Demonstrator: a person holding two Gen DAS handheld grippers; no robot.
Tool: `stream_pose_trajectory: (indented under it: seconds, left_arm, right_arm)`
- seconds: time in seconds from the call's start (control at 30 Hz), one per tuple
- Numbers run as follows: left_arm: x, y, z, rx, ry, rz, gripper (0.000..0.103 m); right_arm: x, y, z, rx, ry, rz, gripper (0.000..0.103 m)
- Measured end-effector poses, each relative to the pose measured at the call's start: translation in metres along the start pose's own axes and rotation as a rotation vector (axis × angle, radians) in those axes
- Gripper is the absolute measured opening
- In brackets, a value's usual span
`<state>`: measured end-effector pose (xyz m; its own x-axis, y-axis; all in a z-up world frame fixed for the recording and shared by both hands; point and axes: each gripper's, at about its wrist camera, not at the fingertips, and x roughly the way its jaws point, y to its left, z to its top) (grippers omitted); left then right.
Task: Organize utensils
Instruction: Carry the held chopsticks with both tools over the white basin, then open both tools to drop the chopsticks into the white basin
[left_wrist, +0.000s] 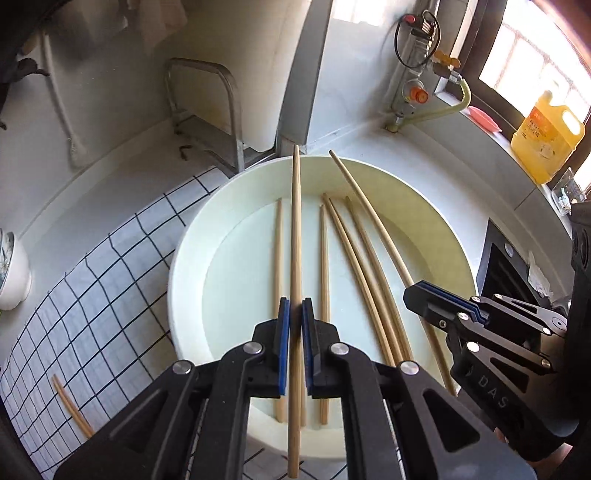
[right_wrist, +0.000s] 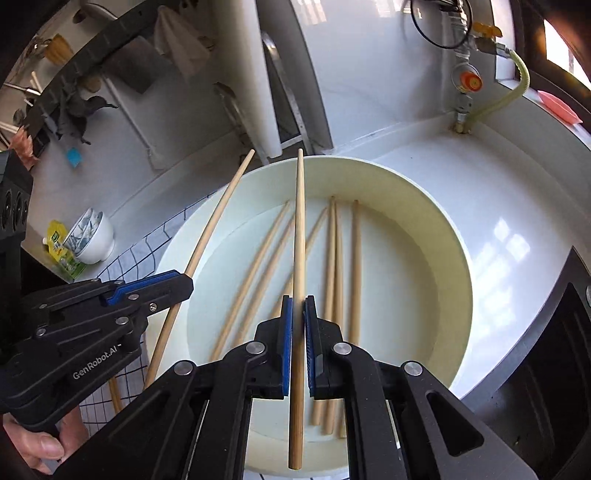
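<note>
A round white basin (left_wrist: 450, 243) holds several wooden chopsticks (left_wrist: 324, 280) lying on its bottom; it also shows in the right wrist view (right_wrist: 454, 266). My left gripper (left_wrist: 295, 306) is shut on one chopstick (left_wrist: 295, 221), held above the basin and pointing away. My right gripper (right_wrist: 298, 304) is shut on another chopstick (right_wrist: 300, 221), also above the basin. In the left wrist view the right gripper (left_wrist: 413, 291) holds its chopstick (left_wrist: 369, 206) at the basin's right. In the right wrist view the left gripper (right_wrist: 186, 282) holds its chopstick (right_wrist: 210, 229) at the basin's left.
A checked cloth (left_wrist: 85, 295) lies left of the basin with a loose chopstick (left_wrist: 72, 406) on it. A white bowl (right_wrist: 92, 236) stands far left. A yellow oil jug (left_wrist: 546, 140) and gas pipes (left_wrist: 417, 92) stand at the back right. A dark stove edge (right_wrist: 546, 332) lies right.
</note>
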<state>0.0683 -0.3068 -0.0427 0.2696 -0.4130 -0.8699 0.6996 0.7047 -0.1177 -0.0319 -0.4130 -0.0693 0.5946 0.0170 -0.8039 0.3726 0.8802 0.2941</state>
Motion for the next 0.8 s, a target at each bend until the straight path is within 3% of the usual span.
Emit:
stream_pose_trajectory:
  seconds: [0.37,0.4,0.47,0.5,0.8]
  left_arm:
    - [0.042,-0.006,0.009,-0.006,0.088,0.007,0.009]
    - [0.042,-0.005,0.009,-0.012,0.09,0.013,0.013]
    - [0.041,-0.002,0.01,-0.027,0.086,0.022,0.04]
    - [0.039,-0.001,0.01,-0.031,0.076,0.029,0.044]
    - [0.017,0.006,0.004,-0.057,0.036,0.069,0.049]
  right_arm:
    - [0.03,-0.029,-0.002,0.071,0.048,-0.018,0.007]
    - [0.03,-0.031,-0.002,0.081,0.049,-0.021,0.008]
    - [0.031,-0.035,-0.003,0.096,0.053,-0.021,0.014]
    - [0.03,-0.036,-0.003,0.099,0.05,-0.026,0.015]
    - [0.017,-0.032,-0.005,0.081,0.023,-0.034,0.023]
